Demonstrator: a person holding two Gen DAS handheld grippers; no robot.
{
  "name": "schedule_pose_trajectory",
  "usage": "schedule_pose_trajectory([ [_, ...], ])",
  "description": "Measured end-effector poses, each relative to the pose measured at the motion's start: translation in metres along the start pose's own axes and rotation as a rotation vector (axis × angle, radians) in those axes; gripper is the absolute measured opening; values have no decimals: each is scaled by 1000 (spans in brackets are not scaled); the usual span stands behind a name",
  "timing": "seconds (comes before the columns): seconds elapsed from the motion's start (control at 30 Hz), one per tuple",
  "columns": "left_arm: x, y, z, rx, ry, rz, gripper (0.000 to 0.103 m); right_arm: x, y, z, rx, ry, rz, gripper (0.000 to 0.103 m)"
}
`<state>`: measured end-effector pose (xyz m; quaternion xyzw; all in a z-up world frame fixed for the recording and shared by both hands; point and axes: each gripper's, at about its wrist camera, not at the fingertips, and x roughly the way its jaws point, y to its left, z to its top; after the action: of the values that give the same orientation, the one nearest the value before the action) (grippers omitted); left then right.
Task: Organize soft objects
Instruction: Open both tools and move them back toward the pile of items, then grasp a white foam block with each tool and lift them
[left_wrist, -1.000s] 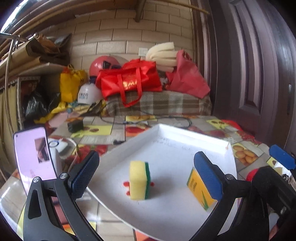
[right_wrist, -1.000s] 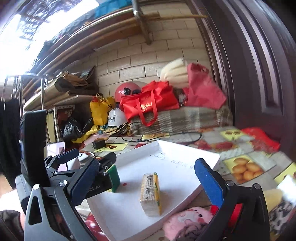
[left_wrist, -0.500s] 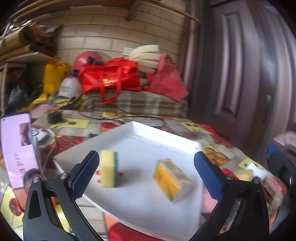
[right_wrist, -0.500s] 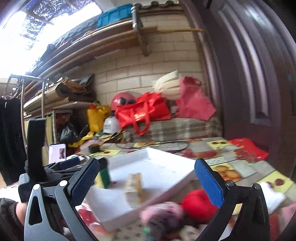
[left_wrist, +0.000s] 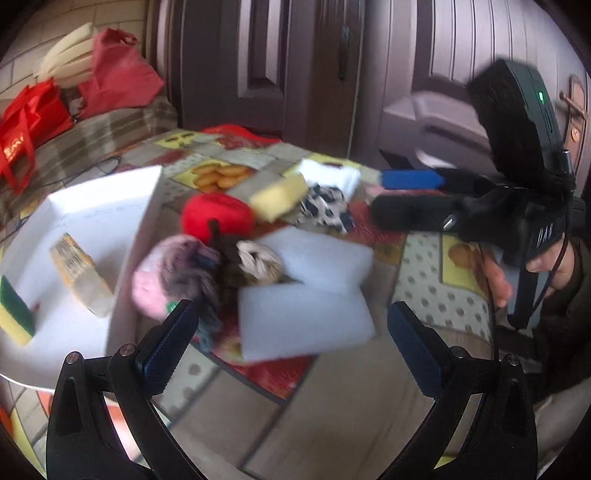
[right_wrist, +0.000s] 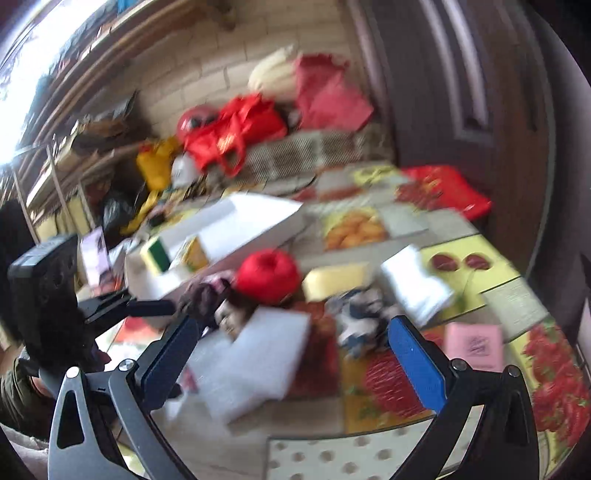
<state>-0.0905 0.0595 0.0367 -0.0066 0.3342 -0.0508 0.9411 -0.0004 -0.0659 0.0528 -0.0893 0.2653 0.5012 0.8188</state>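
Sponges (left_wrist: 81, 275), two of them, sit in the white tray (left_wrist: 96, 199) at nine o'clock; the plush pile (left_wrist: 207, 266) and foam blocks (left_wrist: 303, 317) wait on our desk (left_wrist: 424, 295). We hold left gripper (left_wrist: 288, 347) and right gripper (right_wrist: 291, 354) wide open, empty.

home storeroom | brick wall (right_wrist: 221, 70) | cluttered shelves (right_wrist: 66, 147) | red bags (right_wrist: 236, 136) | panelled door (left_wrist: 258, 62)
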Motion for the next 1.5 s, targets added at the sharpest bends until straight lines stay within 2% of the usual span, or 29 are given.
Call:
schedule_pose_trajectory([
  [0.13, 3, -5, -2, -1, 37, 1, 102, 31, 19, -3, -83, 104, -54, 103],
  [0.2, 6, -5, -4, 2, 51, 3, 102, 45, 19, -6, -66, 158, -40, 94],
  [0.23, 8, -4, -4, 3, 61, 6, 102, 49, 16, -9, -54, 178, -28, 80],
  [0.27, 10, -3, -4, 4, 74, 15, 102, 53, 12, -13, -33, 206, -5, 56],
  [0.3, 13, -2, -6, 4, 88, 25, 102, 55, 8, -16, -20, 223, 9, 56],
  [0.43, 24, -2, -5, -17, 123, 50, 102, 35, -11, -17, 31, 159, 7, 56],
  [0.57, 28, -10, -1, -24, 118, 41, 102, 27, -34, -18, 114, 124, -12, 56],
  [0.73, 23, -21, -1, -1, 108, 46, 102, 30, -45, -23, 177, 133, 31, 56],
  [0.83, 11, -11, -7, -60, 99, 1, 102, 29, -51, -24, 210, 124, 56, 57],
  [0.97, 11, -2, -18, -120, 153, -74, 102, 29, -53, -24, 226, 122, 80, 57],
  [1.17, 31, -17, -9, -80, 201, 9, 102, 29, -55, -24, 243, 116, 99, 57],
  [1.37, 46, -29, 1, -17, 213, 23, 102, 30, -56, -24, 247, 115, 117, 57],
  [1.5, 63, -36, 4, 12, 250, 40, 102, 30, -57, -24, 250, 116, 123, 57],
])
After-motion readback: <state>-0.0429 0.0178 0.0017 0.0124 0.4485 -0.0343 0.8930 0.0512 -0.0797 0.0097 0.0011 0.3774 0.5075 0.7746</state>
